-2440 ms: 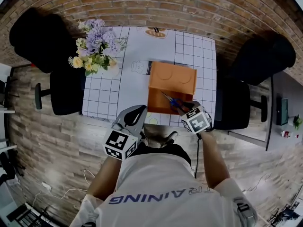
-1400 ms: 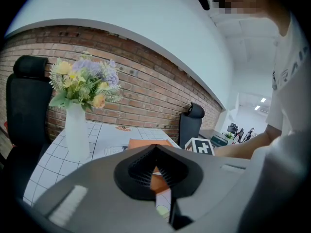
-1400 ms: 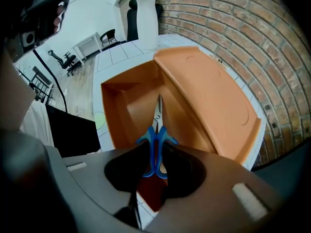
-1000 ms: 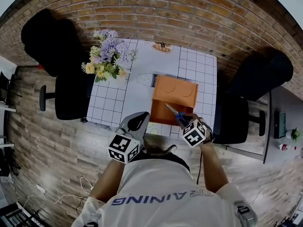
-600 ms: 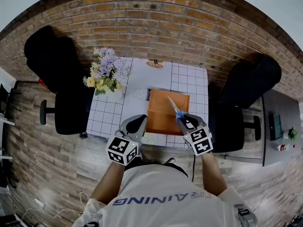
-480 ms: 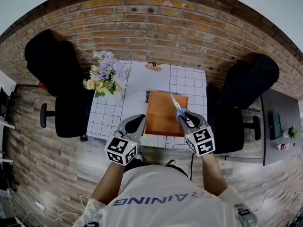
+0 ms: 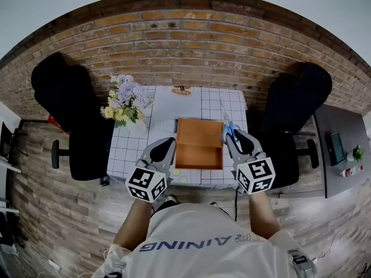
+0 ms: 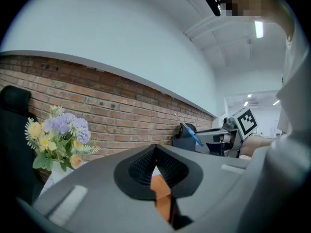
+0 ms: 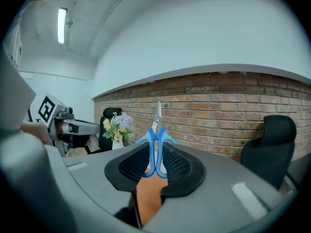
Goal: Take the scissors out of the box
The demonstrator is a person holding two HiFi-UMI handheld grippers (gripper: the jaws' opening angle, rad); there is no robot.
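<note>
Clamped in the right claw [image 7: 233, 136]: the scissors [image 7: 227, 125], gripped by the blue handles, blades pointing away toward the brick wall [image 7: 185, 33]. Along that claw [image 9: 156, 152], both handle loops of the scissors [image 9: 156, 130] pinched between the black pads, metal tips sticking up past them. Held in the air, clear of the orange box [image 7: 200, 146], just to its right and over the right part of the surface [image 7: 130, 146].

Closed on nothing, the left claw [image 7: 164, 148]. In its own view, the left claw [image 8: 155, 148] with pads meeting at the tips and a sliver of the box [image 8: 161, 191] showing below them. Raised too, just left of the box, marker cube toward the person.

On the near half of the checked cloth, the box, between the two claws in the head view. Farther back on the left, flowers [image 7: 124, 100] in a vase. At the left side a black chair [image 7: 64, 86], at the right a second chair [image 7: 295, 97].

In the left gripper view, the right claw [image 8: 221, 136] and scissors [image 8: 192, 132] off to the right, flowers [image 8: 56, 135] to the left.
</note>
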